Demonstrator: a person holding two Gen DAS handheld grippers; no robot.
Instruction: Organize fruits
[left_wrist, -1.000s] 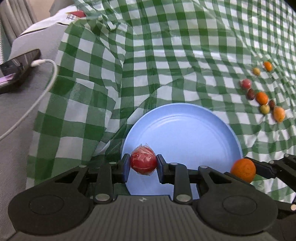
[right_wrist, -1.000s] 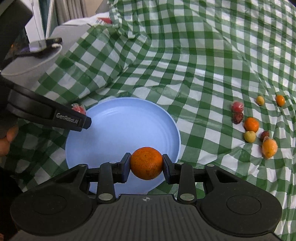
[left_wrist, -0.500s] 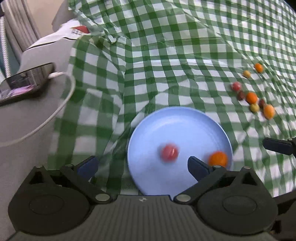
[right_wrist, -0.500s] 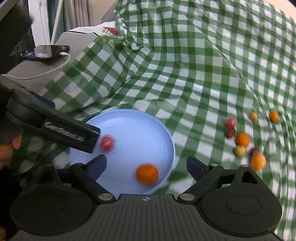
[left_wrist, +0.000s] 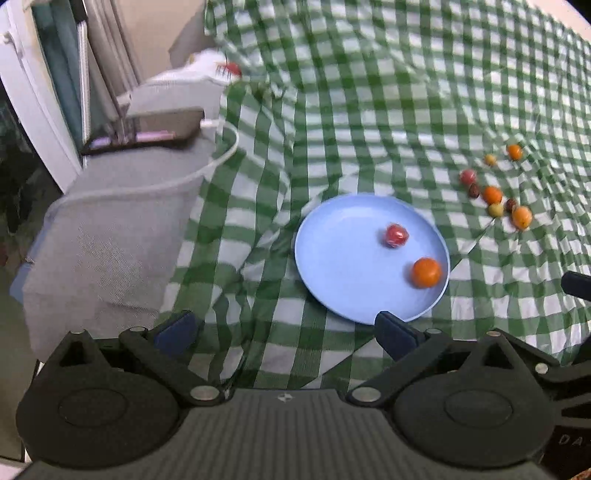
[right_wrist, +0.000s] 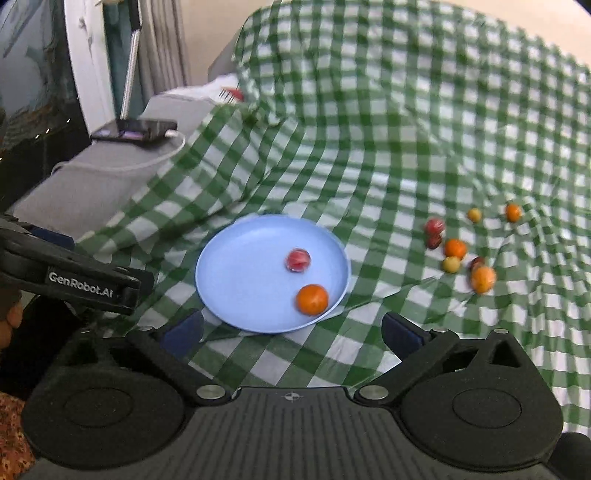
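**Two fruits on the plate, both grippers empty**

The left gripper (left_wrist: 284, 328) hangs above the green checked cloth (left_wrist: 369, 122) with its jaws spread as wide as they go and nothing between them; its blue pads (left_wrist: 395, 332) touch neither fruit nor plate. The right gripper (right_wrist: 291, 326) is likewise empty, its jaws opening the last bit toward full width, with only cloth and the near rim of the blue plate (right_wrist: 236, 280) seen between them. On that plate lie a red fruit (right_wrist: 297, 260) in clear wrap and an orange fruit (right_wrist: 312, 299), near each other but apart, the orange one close to the rim. To the plate's right, a loose cluster of small fruits (right_wrist: 455, 248) in red, orange and yellow sits on the cloth. At far left, a phone (right_wrist: 136, 130) on a white cable rests on a grey surface.
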